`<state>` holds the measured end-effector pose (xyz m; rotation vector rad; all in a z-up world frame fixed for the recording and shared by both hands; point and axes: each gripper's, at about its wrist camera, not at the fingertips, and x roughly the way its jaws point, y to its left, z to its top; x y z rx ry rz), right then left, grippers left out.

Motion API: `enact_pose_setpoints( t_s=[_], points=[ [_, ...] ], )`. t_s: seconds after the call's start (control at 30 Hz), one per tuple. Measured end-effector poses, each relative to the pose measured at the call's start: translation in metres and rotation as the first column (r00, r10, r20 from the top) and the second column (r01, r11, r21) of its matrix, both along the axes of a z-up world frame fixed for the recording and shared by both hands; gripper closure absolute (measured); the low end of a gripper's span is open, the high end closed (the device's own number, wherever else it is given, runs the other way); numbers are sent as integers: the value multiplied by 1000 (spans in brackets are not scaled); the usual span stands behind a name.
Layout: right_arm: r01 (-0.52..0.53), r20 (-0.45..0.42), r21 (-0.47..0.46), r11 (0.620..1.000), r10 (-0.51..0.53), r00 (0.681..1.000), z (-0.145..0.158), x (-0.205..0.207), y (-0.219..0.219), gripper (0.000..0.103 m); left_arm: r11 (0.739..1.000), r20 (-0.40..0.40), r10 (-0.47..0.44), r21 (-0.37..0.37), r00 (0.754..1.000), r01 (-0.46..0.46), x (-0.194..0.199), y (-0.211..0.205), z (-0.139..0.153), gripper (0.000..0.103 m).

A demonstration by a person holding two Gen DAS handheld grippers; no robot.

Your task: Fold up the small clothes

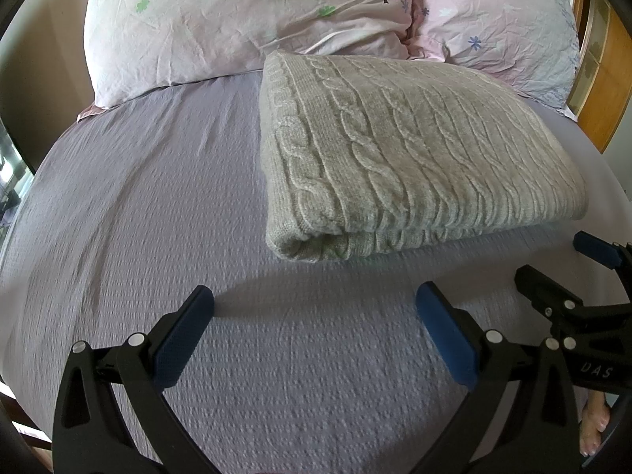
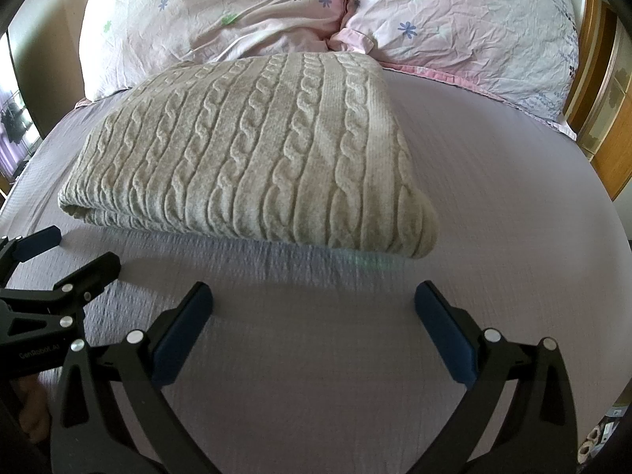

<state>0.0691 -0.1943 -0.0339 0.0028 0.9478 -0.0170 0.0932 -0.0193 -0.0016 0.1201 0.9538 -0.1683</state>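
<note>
Neatly folded, the grey cable-knit sweater lies on the bed, a thick rectangular bundle resting flat on the lavender textured sheet. In the left wrist view it sits at about one o'clock from the left tongs, its folded edge near but apart from the blue pads. In the right wrist view the same sweater lies at about eleven o'clock from the right tongs, again with a strip of bare sheet between. Both sets of tongs stand wide apart and grip nothing, each held low over the sheet. The right tongs also show at three o'clock in the left wrist view, jaws apart, just beside the sweater's near right corner. The left tongs show at nine o'clock in the right wrist view, likewise parted, close to the sweater's near left corner. Behind the sweater, at twelve o'clock, two pale pink pillows lie side by side: the left pillow, printed with small flowers and a tree, and the right pillow. The sweater's far edge touches or lies just under them. A wooden headboard shows at two o'clock in the right wrist view.
</note>
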Motion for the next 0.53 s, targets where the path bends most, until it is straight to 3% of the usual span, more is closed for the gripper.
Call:
enact_pose_setpoints(
  t_s=[0.53],
  points=[
    [0, 0, 0, 1000, 0, 1000, 0, 0, 0, 2, 1000, 3, -3, 0, 1000, 3, 0, 2, -1, 1]
  ],
)
